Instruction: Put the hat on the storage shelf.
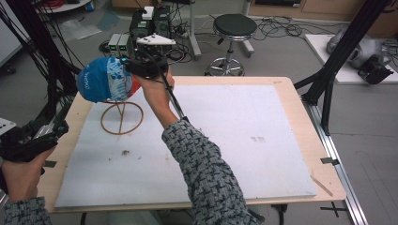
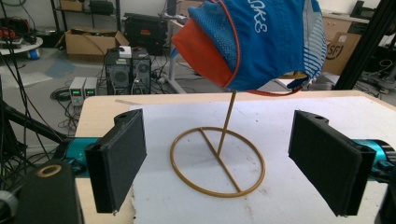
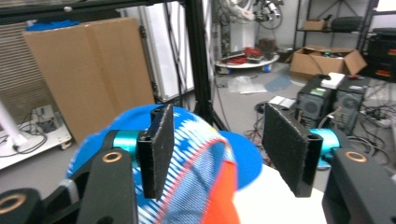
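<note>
Hovering right gripper (image 3: 215, 149) over blue cap (image 1: 103, 79), jaws spread, nothing pinched. Cap sits atop thin gold wire stand (image 2: 217, 161) at table's (image 1: 281, 86) far left corner. Left gripper (image 2: 229, 161) low near table's left edge, jaws wide apart, empty. Cap likely soft, light, floppy mesh; best grip probably orange brim (image 2: 201, 51), stiffer. Stand may tip. No containers here.

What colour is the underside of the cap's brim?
Orange; the cap shows it best in the left gripper view.
</note>
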The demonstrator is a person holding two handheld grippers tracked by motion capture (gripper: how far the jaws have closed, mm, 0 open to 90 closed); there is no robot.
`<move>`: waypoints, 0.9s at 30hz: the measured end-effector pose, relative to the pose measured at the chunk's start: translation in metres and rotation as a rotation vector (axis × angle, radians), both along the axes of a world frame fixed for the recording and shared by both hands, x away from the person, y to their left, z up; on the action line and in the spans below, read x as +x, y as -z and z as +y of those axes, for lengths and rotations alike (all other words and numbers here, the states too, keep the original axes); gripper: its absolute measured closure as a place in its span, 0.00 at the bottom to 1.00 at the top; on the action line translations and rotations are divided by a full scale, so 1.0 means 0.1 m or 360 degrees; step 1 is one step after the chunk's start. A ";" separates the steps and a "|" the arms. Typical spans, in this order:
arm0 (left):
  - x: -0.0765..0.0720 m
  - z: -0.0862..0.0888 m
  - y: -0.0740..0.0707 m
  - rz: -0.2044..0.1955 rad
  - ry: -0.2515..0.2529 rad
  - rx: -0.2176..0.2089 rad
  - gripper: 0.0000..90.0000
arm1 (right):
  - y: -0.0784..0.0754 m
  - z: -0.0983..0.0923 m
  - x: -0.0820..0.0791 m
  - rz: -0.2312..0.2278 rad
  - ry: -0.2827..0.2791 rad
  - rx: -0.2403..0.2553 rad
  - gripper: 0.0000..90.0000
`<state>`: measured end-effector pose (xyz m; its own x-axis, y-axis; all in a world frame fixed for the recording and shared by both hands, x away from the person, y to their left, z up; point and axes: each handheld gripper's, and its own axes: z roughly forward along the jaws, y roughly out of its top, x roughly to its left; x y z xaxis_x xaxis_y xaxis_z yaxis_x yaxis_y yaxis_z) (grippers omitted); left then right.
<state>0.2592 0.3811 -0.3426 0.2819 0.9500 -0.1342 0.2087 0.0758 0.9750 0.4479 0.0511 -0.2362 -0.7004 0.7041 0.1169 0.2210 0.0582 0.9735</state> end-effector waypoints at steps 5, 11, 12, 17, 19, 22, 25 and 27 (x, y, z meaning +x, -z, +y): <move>0.01 -0.03 0.00 -0.0002 0.0007 0.0007 0.21 | 0.00 -0.33 -0.02 -0.0016 0.0076 0.0012 0.43; 0.02 -0.06 0.00 0.0000 0.0015 0.0019 0.21 | 0.00 -0.79 -0.06 -0.0031 0.0187 0.0024 0.39; 0.03 -0.07 0.00 0.0002 0.0015 0.0019 0.21 | 0.01 -0.87 -0.07 -0.0044 0.0203 0.0025 0.39; 0.04 -0.09 0.02 0.0012 0.0021 0.0027 0.21 | 0.03 -1.25 -0.11 -0.0053 0.0311 0.0017 0.35; 0.05 -0.11 0.02 0.0017 0.0027 0.0031 0.21 | 0.04 -1.39 -0.13 -0.0036 0.0354 0.0003 0.33; 0.05 -0.12 0.02 0.0021 0.0035 0.0041 0.21 | 0.05 -1.60 -0.18 -0.0062 0.0409 0.0021 0.32; 0.04 -0.13 0.04 0.0033 0.0036 0.0049 0.21 | 0.08 -1.80 -0.23 -0.0055 0.0468 0.0019 0.29; 0.03 -0.12 0.04 0.0033 0.0030 0.0049 0.21 | 0.11 -1.92 -0.27 -0.0072 0.0493 0.0028 0.29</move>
<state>0.2625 0.3687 -0.3467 0.2970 0.9484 -0.1112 0.2299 0.0420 0.9723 0.4212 -0.1413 -0.2468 -0.4577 0.8830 0.1045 0.1820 -0.0220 0.9831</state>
